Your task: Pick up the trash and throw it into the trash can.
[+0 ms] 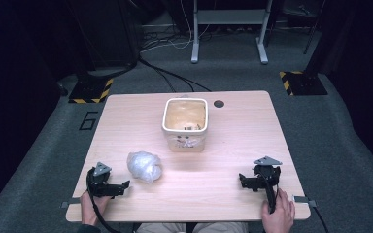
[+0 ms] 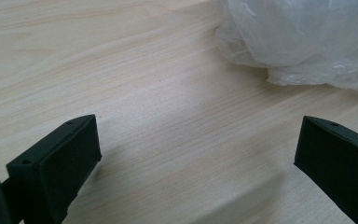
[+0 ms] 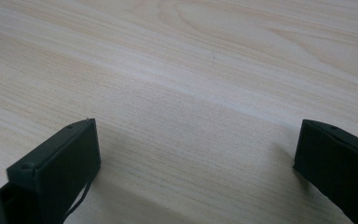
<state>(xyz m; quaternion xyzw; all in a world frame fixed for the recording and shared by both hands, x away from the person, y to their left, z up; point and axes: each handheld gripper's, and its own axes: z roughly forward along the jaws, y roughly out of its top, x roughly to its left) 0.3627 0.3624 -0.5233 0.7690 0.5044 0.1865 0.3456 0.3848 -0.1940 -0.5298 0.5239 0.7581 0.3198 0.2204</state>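
Wooden table [image 1: 233,145] carried a cream square bin [image 1: 185,124] at centre rear (small scraps inside). Crumpled clear plastic bag [image 1: 144,166] lay front-left, well apart from the bin. Left gripper [image 1: 121,187] rested just beside the bag, jaws spread wide, grasping nothing. Right gripper [image 1: 244,180] sat front-right on bare wood, jaws likewise released.

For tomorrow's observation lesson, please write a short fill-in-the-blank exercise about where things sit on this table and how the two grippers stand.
1. The crumpled plastic bag lies nearest the ____ gripper.
2. The jaws of the right gripper are ____, with nothing between them.
3. The cream bin stands on the table, farther from the person than the ____.
4. Both grippers rest near the table's ____ edge.

Missing words: left; open; bag; near
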